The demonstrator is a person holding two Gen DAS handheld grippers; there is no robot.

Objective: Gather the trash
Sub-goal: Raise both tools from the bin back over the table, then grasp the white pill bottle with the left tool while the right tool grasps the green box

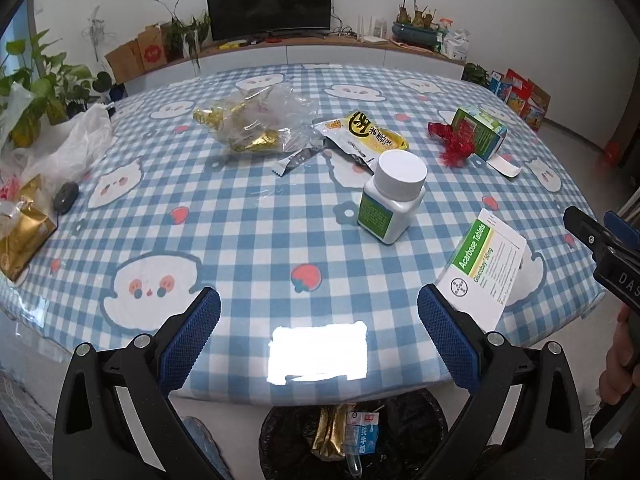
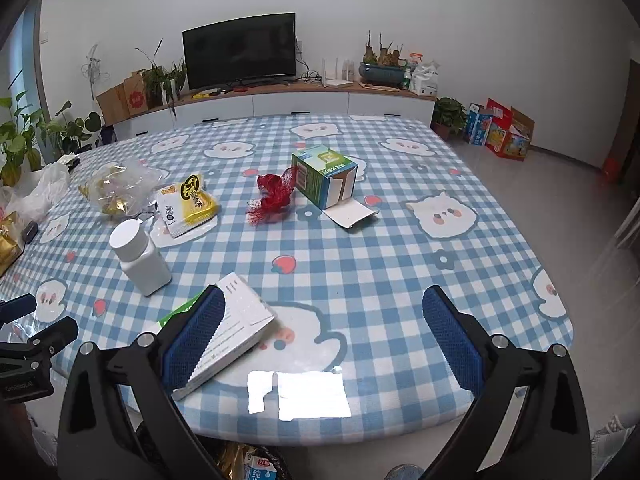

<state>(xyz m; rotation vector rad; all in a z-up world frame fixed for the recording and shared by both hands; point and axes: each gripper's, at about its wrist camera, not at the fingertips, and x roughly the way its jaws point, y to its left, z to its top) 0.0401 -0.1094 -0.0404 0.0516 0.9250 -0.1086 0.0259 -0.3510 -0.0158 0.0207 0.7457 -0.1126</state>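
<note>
Trash lies on a blue checked tablecloth [image 1: 248, 240]: a white pill bottle [image 1: 394, 196] [image 2: 140, 258], a flat Acarbose tablet box [image 1: 486, 270] [image 2: 236, 330], a yellow snack packet [image 1: 368, 134] [image 2: 190, 200], a clear bag with gold wrappers [image 1: 250, 124] [image 2: 116, 188], red netting [image 1: 452, 140] [image 2: 274, 196] and an opened green carton [image 1: 482, 130] [image 2: 326, 178]. My left gripper [image 1: 320, 340] is open above the table's near edge, its right finger beside the tablet box. My right gripper [image 2: 324, 340] is open, its left finger over the tablet box. A black-lined bin [image 1: 352, 436] below holds a gold wrapper and a milk carton.
White plastic bags [image 1: 68, 148] and a gold packet [image 1: 20, 240] sit at the table's left edge, with a dark round object [image 1: 66, 196] beside them. The right gripper [image 1: 604, 248] and a hand [image 1: 618, 364] show at the right. A TV cabinet and plants line the far wall.
</note>
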